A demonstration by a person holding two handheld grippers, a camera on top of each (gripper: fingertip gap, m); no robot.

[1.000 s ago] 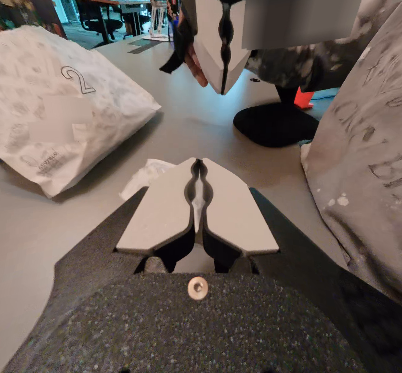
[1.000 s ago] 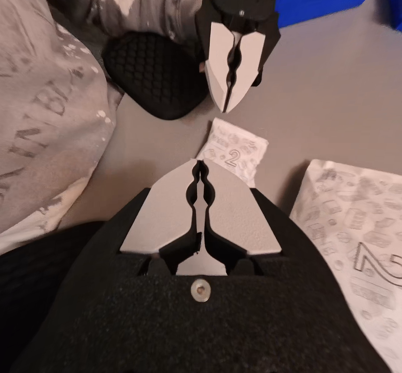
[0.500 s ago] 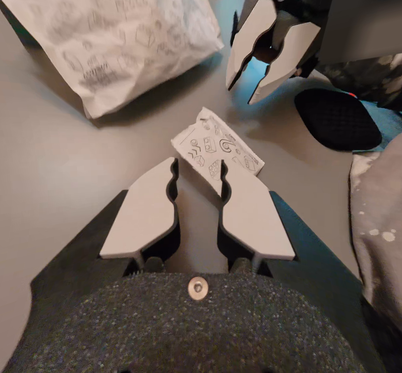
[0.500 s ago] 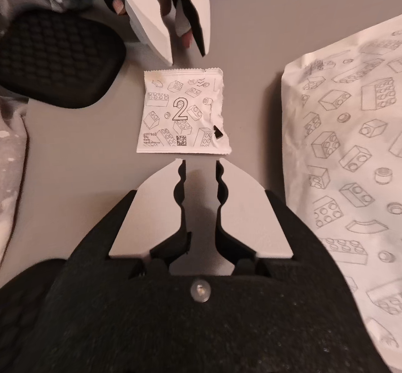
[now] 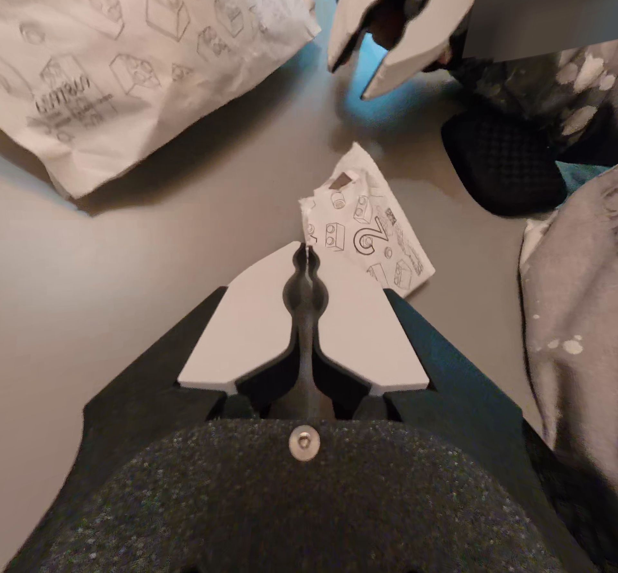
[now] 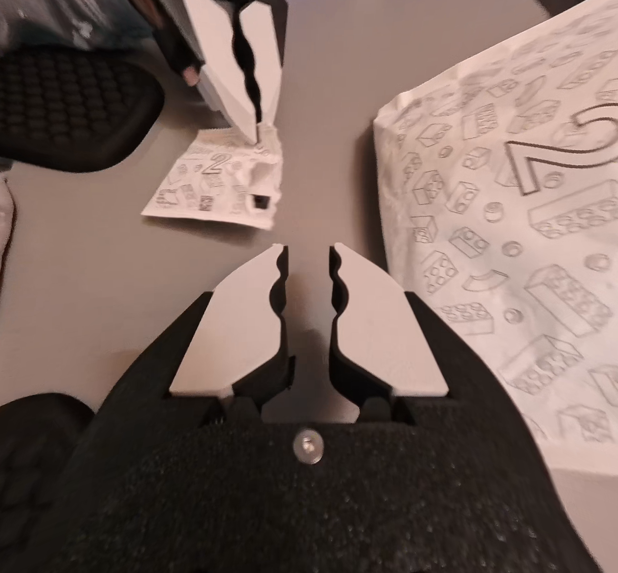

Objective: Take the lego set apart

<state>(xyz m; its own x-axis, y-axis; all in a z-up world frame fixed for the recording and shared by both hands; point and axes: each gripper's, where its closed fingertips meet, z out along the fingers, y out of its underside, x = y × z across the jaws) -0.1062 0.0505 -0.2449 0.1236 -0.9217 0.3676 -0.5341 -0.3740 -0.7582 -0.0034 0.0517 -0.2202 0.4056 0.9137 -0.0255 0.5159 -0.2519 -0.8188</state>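
A small white paper bag (image 5: 368,239) printed with brick drawings lies on the grey table; it also shows in the right wrist view (image 6: 217,182). My left gripper (image 5: 307,251) is shut on one corner of it, and that corner is creased; the pinch also shows in the right wrist view (image 6: 255,137). My right gripper (image 6: 307,249) is open and empty, just short of the bag's near edge. In the left wrist view it (image 5: 349,82) hangs open above the table beyond the bag. No loose bricks are visible.
A large white paper bag (image 6: 501,256) with the same print lies close beside the small one, also in the left wrist view (image 5: 133,55). A black mesh pad (image 6: 67,105) and a person's grey clothing (image 5: 568,289) border the other side. My hands' fingertips stand some 11 centimetres from each other.
My left gripper has closed on the small bag's corner, crumpling it. My right gripper stays open and has shifted toward the large bag.
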